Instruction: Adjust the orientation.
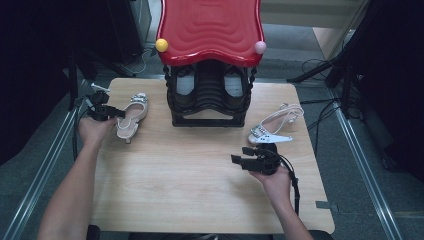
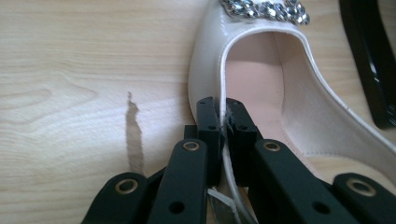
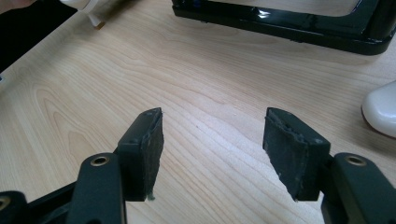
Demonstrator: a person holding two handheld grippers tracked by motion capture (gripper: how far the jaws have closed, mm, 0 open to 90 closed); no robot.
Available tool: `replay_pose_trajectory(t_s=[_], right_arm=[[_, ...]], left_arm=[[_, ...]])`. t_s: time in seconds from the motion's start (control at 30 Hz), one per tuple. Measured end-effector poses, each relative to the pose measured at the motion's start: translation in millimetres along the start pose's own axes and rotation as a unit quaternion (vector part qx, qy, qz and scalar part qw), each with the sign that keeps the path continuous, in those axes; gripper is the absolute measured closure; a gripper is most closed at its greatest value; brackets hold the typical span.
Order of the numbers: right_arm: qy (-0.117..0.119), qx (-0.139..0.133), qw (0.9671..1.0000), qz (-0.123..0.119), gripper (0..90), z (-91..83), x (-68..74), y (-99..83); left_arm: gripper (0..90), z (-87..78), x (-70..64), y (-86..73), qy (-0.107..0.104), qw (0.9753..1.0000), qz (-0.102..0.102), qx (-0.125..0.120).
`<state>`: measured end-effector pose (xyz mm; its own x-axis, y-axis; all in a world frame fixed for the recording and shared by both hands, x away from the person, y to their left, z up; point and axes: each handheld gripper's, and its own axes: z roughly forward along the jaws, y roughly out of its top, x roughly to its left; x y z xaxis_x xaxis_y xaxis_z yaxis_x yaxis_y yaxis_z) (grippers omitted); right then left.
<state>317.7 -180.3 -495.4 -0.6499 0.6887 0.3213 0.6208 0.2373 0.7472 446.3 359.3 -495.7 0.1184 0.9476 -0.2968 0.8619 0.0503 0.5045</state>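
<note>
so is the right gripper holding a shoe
No, the right gripper is open with bare wood of the table between its jaws, and the white shoe lies off to the side, untouched.

The high view is looking forward and down over the whole counter (image 1: pixel 200 175). The left gripper view is sitting close against the shoe (image 2: pixel 261 88). The right gripper view is facing low across the counter toward the rack (image 3: pixel 280 23), sharing that shoe's heel.
</note>
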Motion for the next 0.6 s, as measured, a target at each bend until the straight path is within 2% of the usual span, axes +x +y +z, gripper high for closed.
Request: replay_pose_trajectory(t_s=[0.17,0.37,0.5,0.53,0.6], right_arm=[[0.005,-0.002,1.0000,-0.004,39.0,2.8,-0.4,3.1],[0.013,0.001,0.9999,-0.009,39.0,9.6,0.5,9.5],[0.019,0.001,0.9997,-0.013,39.1,13.8,0.4,13.7],[0.022,0.002,0.9997,-0.013,39.1,14.9,0.0,14.6],[0.024,0.004,0.9996,-0.014,39.1,16.6,-0.2,16.2]], left_arm=[[87.4,-11.3,-4.2,-4.8,-0.014,0.9998,0.009,0.007],[87.3,-25.3,-12.5,-18.1,-0.034,0.9993,0.013,0.011],[87.2,-33.1,-19.5,-31.2,-0.052,0.9986,0.012,0.005],[87.2,-36.1,-21.0,-35.1,-0.053,0.9984,0.020,0.004],[87.2,-40.7,-23.6,-44.0,-0.059,0.9981,0.017,-0.008]])
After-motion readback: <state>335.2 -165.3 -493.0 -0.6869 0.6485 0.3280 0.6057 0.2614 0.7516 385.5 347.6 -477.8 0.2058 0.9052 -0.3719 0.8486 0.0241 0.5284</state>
